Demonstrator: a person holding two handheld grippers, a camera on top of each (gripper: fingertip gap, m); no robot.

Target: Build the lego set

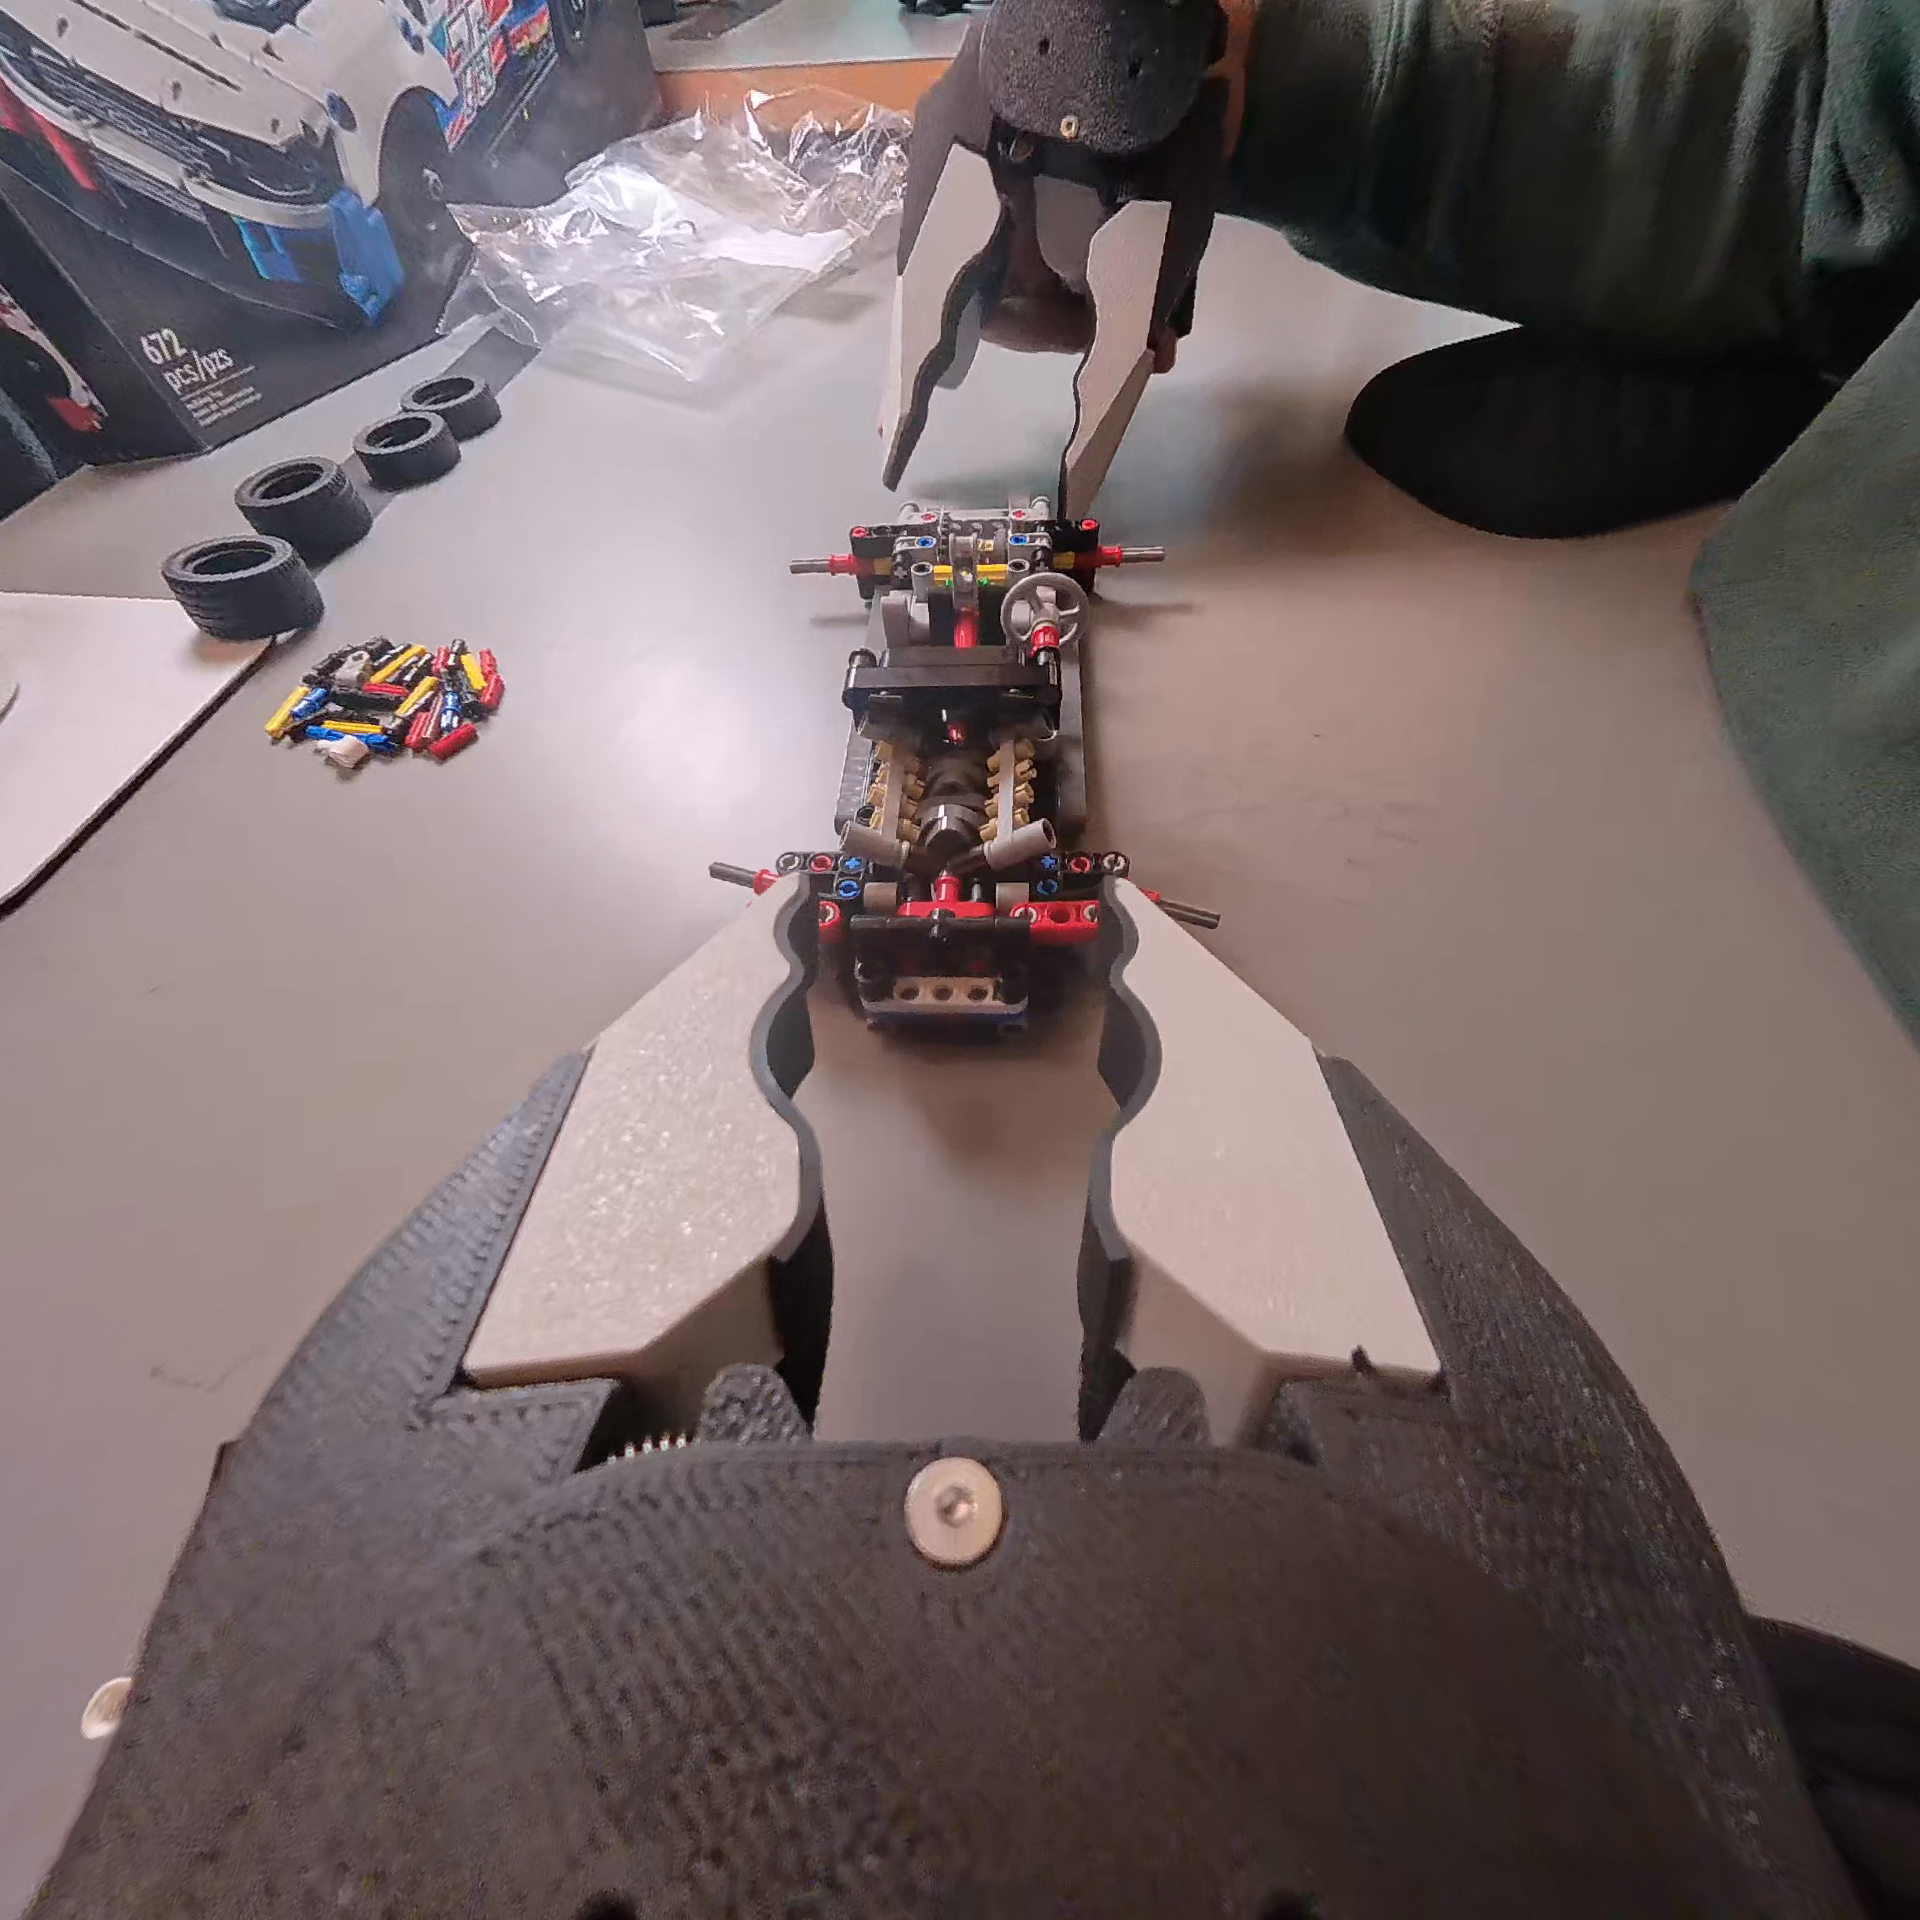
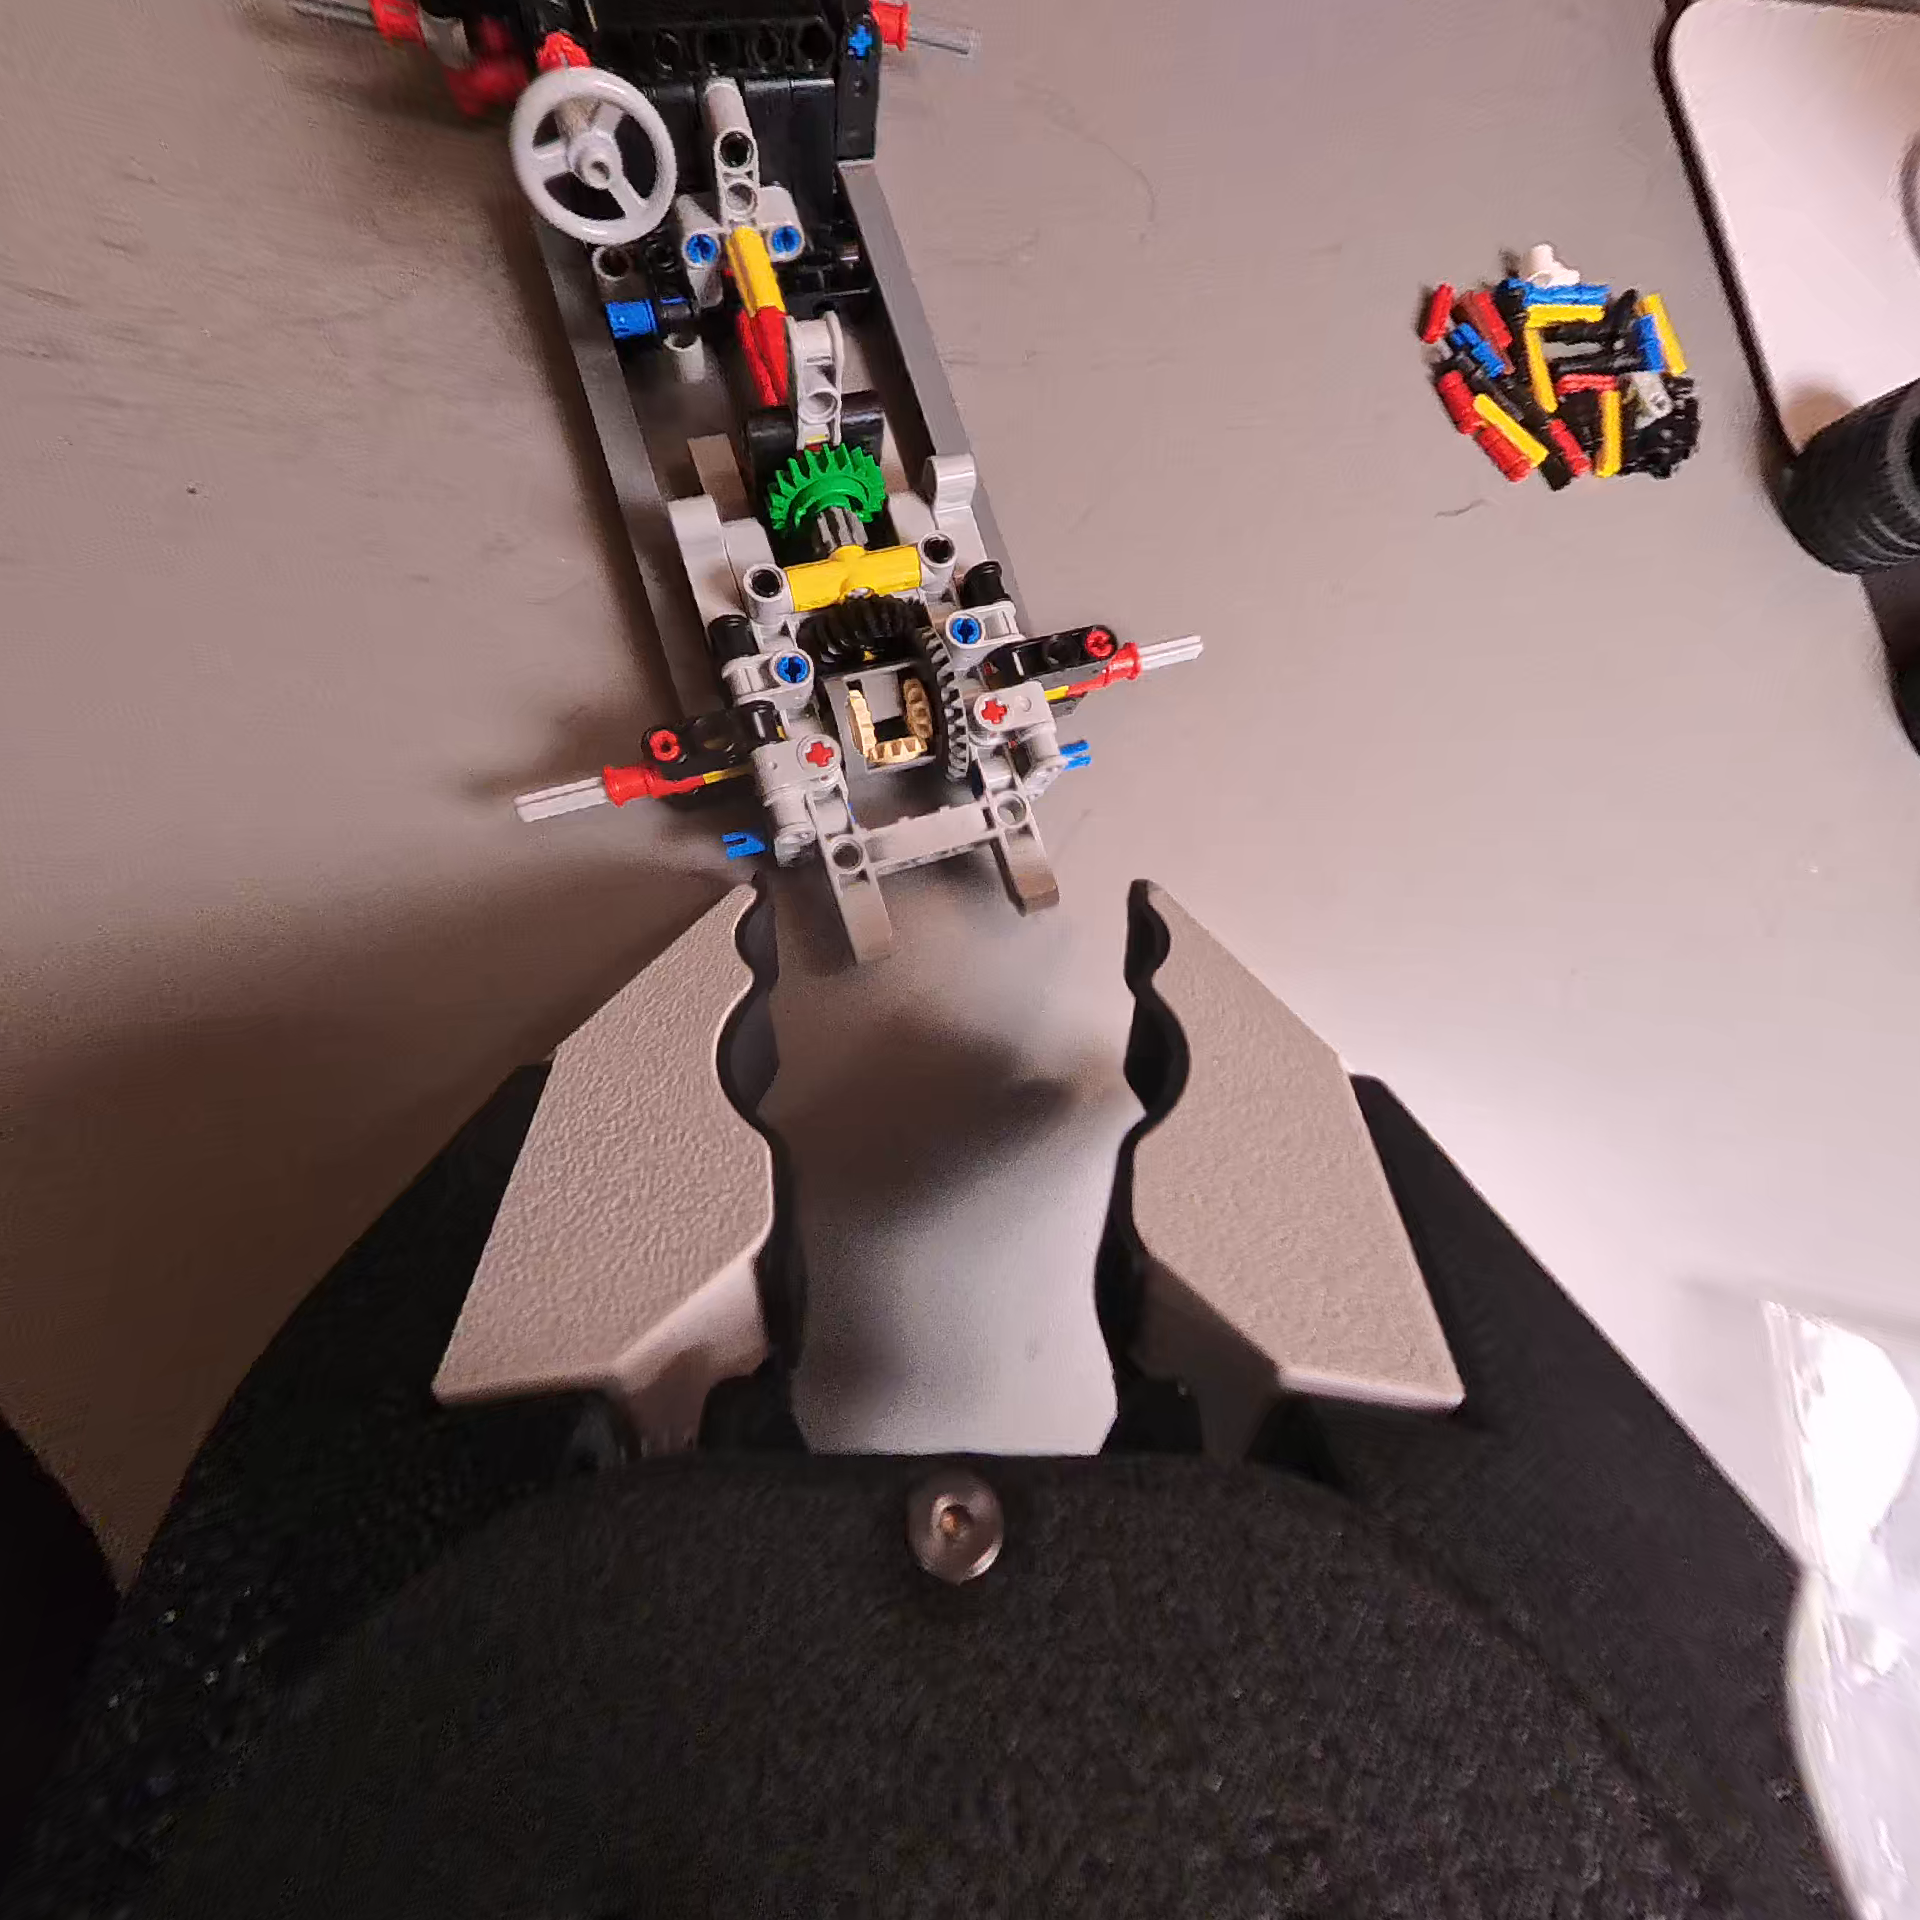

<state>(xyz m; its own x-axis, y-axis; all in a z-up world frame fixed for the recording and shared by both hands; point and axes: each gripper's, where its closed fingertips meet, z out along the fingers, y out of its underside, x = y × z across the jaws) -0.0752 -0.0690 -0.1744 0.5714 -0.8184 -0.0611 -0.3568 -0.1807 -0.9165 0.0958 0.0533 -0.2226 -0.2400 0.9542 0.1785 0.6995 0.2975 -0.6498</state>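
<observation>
A half-built lego car chassis (image 1: 961, 748) lies lengthwise on the grey table, with an engine block, a grey steering wheel (image 1: 1044, 603) and axle pins sticking out at both ends. My left gripper (image 1: 961, 914) is open, its fingertips on either side of the chassis's near end. My right gripper (image 1: 982, 478) is open and empty, tips pointing down just behind the far end. In the right wrist view the right gripper (image 2: 945, 899) stands just short of the chassis's (image 2: 831, 582) gear end, not touching it.
A pile of small coloured pins (image 1: 390, 696) lies left of the chassis, also in the right wrist view (image 2: 1564, 379). Several black tyres (image 1: 301, 504) sit in a row beside the set's box (image 1: 208, 208). Clear plastic bags (image 1: 686, 229) lie behind. A sleeved arm (image 1: 1558, 208) rests at far right. My hands' fingertips stand some 25 centimeters from each other.
</observation>
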